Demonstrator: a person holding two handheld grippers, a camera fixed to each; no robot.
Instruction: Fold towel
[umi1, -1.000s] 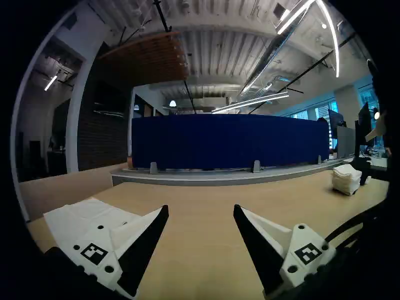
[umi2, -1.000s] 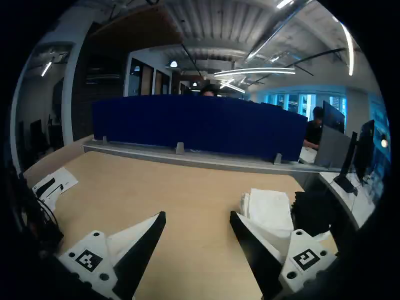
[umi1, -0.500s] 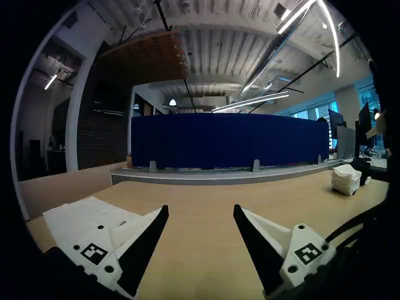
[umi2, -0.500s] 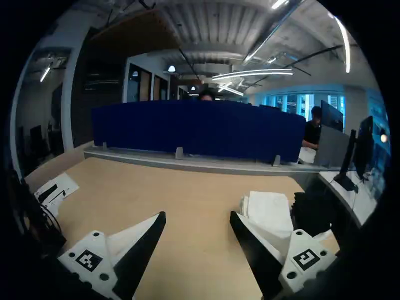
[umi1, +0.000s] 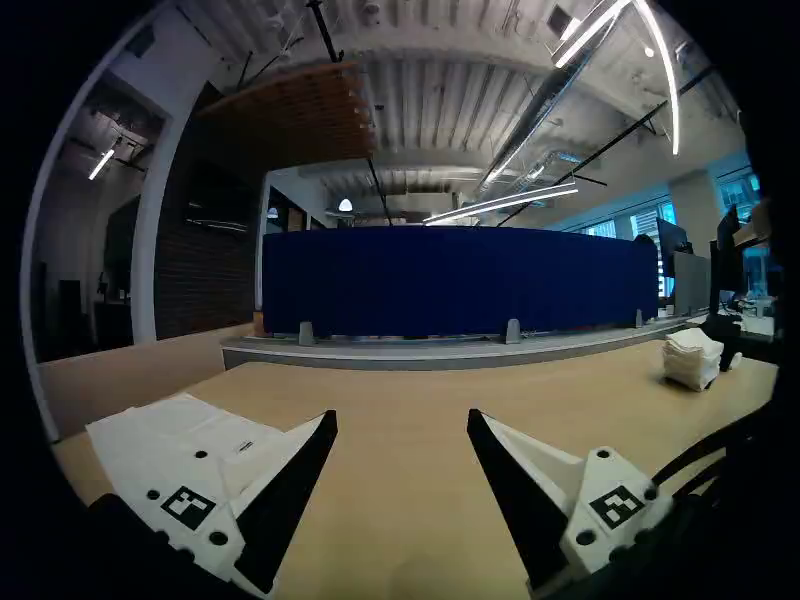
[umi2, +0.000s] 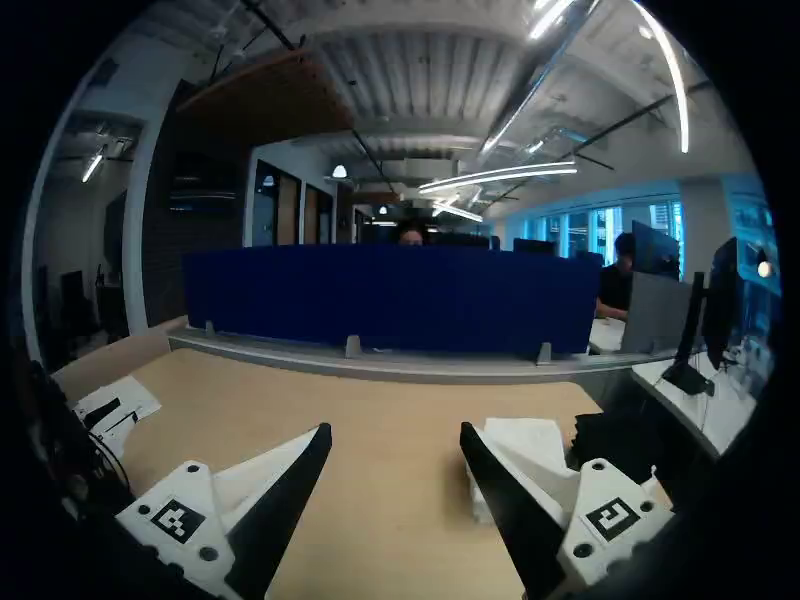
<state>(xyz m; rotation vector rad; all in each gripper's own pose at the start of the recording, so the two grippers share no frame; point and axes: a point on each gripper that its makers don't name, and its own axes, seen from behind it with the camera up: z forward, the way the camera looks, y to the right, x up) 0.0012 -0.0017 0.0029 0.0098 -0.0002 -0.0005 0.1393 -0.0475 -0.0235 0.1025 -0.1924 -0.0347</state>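
Office space with a ribbed ceiling and strip lights is seen in the left gripper view, and a pale wooden desk (umi1: 400, 385) runs up to a blue partition (umi1: 450, 280). The stack of folded white towels (umi1: 692, 358) sits on the far right of the desk, well apart from the left gripper (umi1: 400, 415) and off to its right rather than ahead of it. A sheet of paper (umi1: 180, 412) lies on the desk at the left, partly under the left finger. The left gripper is held wide apart just above the desk; nothing is gripped, and no contact with the stack is seen.

Seen in the right gripper view, the stack of folded white towels (umi2: 522, 438) lies close ahead and slightly to the right of the right gripper (umi2: 395, 428), partly hidden behind its right-hand finger; whether finger and cloth touch cannot be told. The stack's longer side seems to run away from the camera, though this is not certain. A dark object (umi2: 620, 440) sits just beside the stack on its far right, and loose papers (umi2: 112, 398) lie well away on the left. The right gripper is likewise spread open and empty. The right gripper is judged much the nearer, so a short shift to the right would bring the stack between its fingers.
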